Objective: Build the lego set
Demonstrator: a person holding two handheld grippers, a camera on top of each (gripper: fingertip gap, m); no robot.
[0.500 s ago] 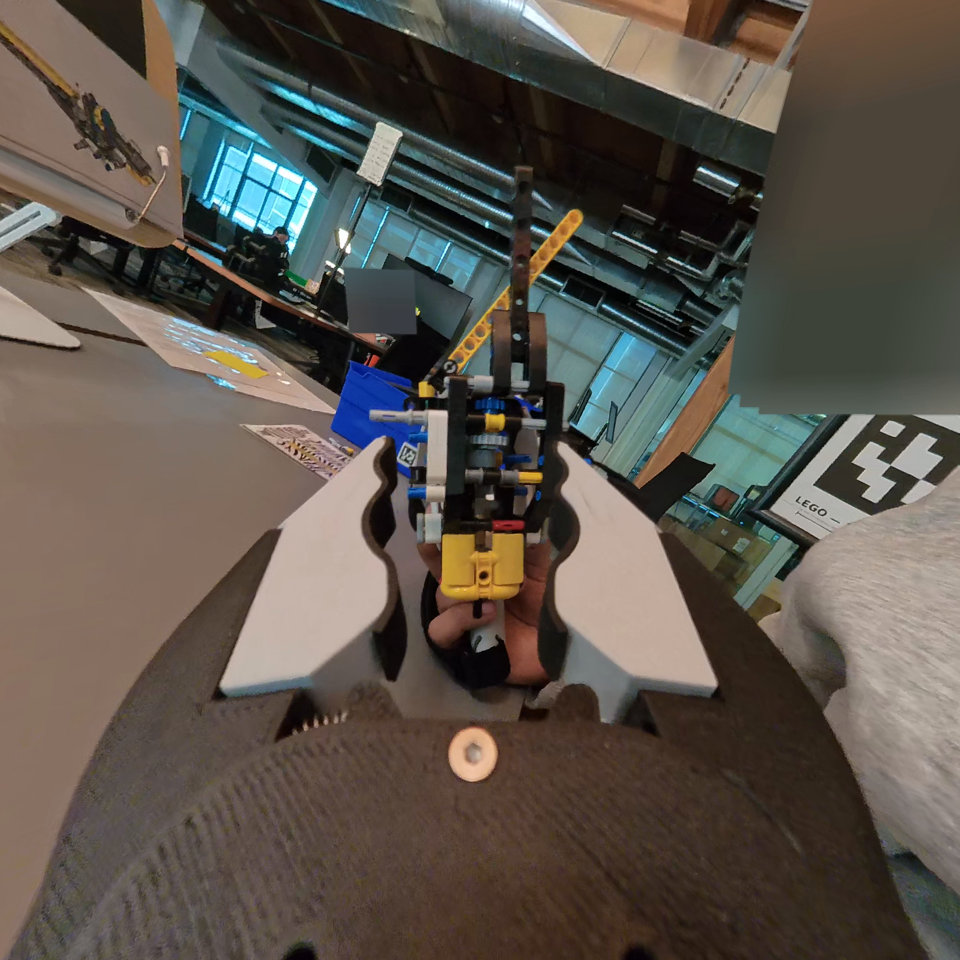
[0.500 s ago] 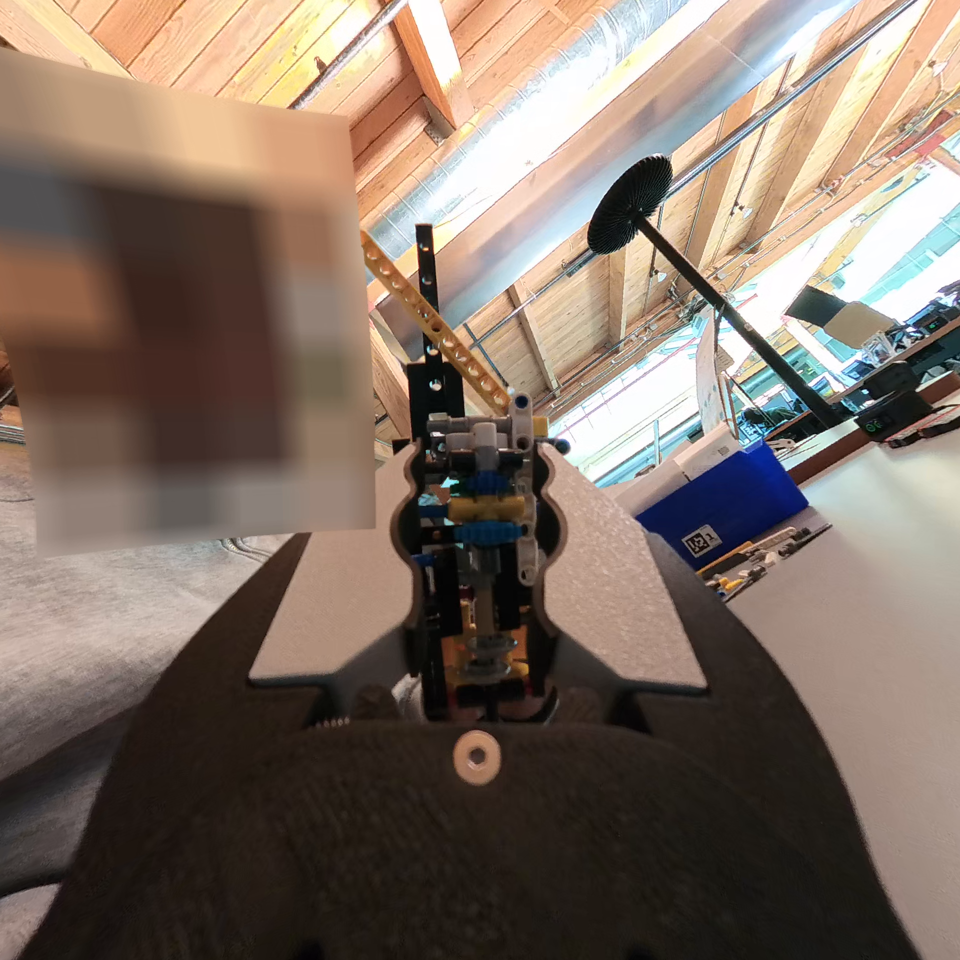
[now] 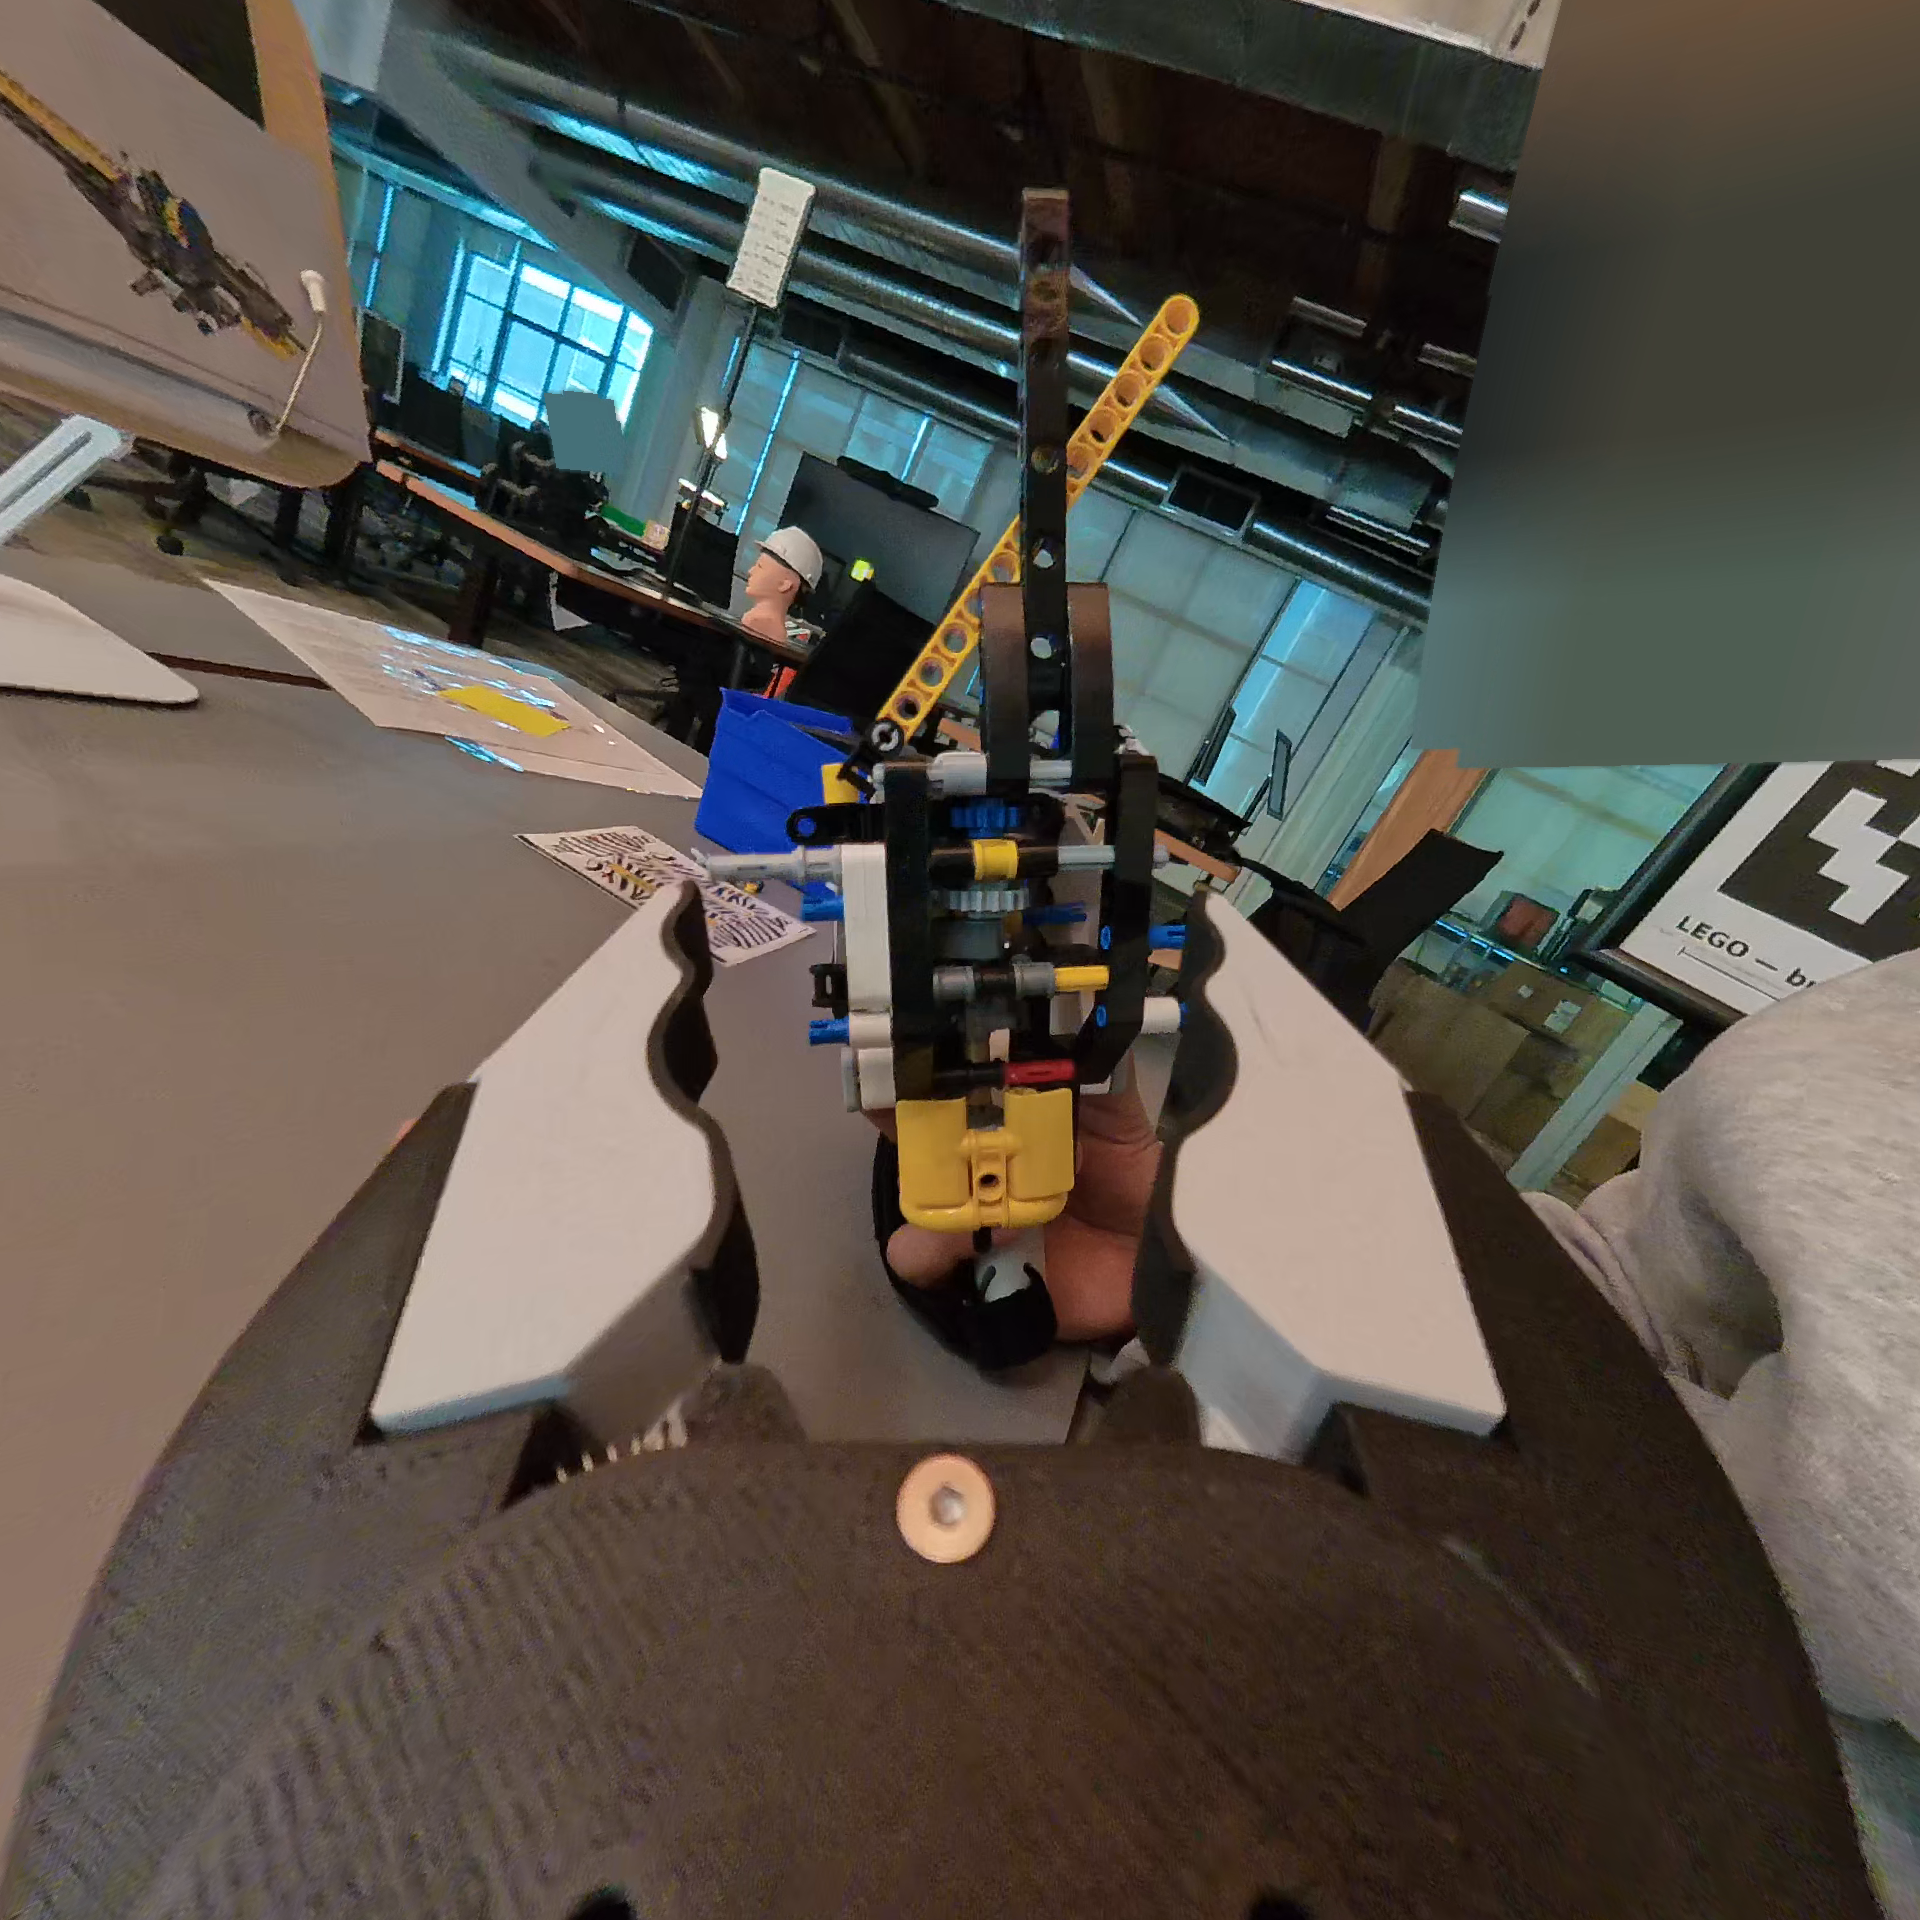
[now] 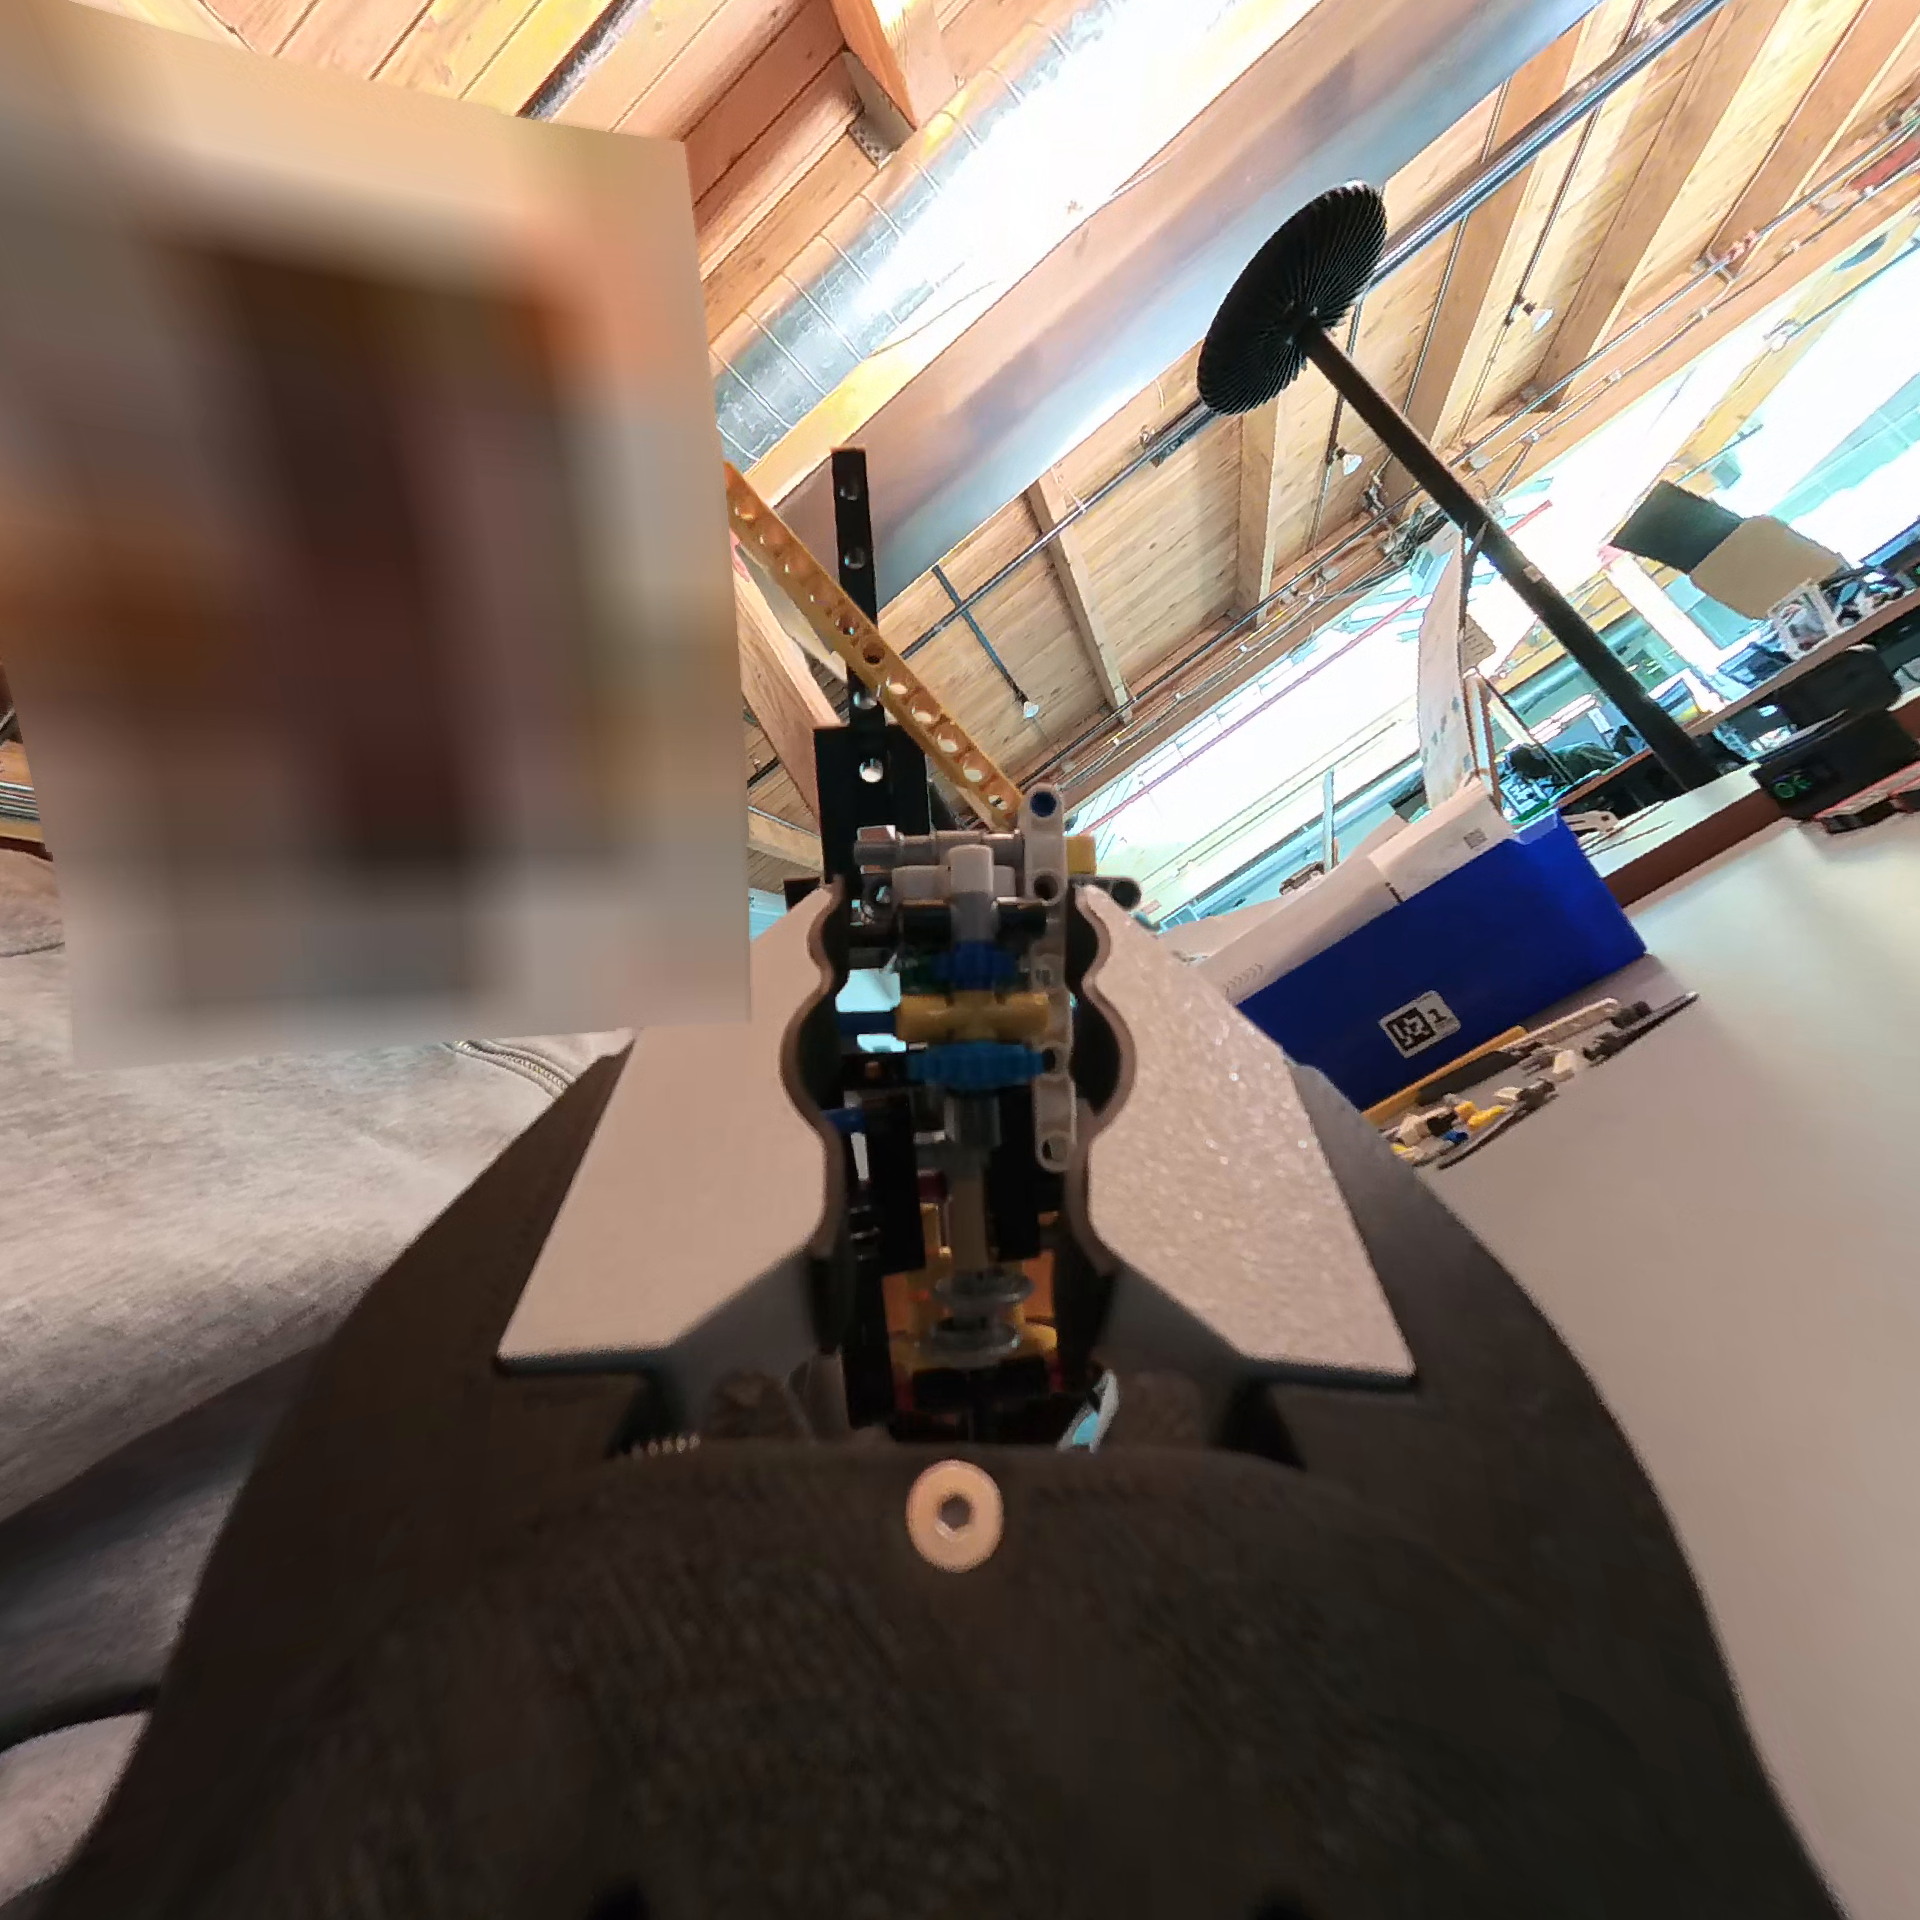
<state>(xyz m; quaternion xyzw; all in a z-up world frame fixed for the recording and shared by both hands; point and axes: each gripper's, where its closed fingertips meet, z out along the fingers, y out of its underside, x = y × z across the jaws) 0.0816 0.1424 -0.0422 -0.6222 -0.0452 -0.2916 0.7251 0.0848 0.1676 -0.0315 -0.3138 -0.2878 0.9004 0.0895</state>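
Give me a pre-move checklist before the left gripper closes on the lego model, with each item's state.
1. Right gripper clamped on the lego model: ok, both fingers press its sides.
2. Left gripper open: ok, a gap shows on the left side of the model.
3. Model between the left gripper's fingers: ok, though nearer the right finger.
4. Yellow beam and black beam clear of the fingers: ok, they stick out above.
5. Thumb under the model clear of the closing path: cannot tell.
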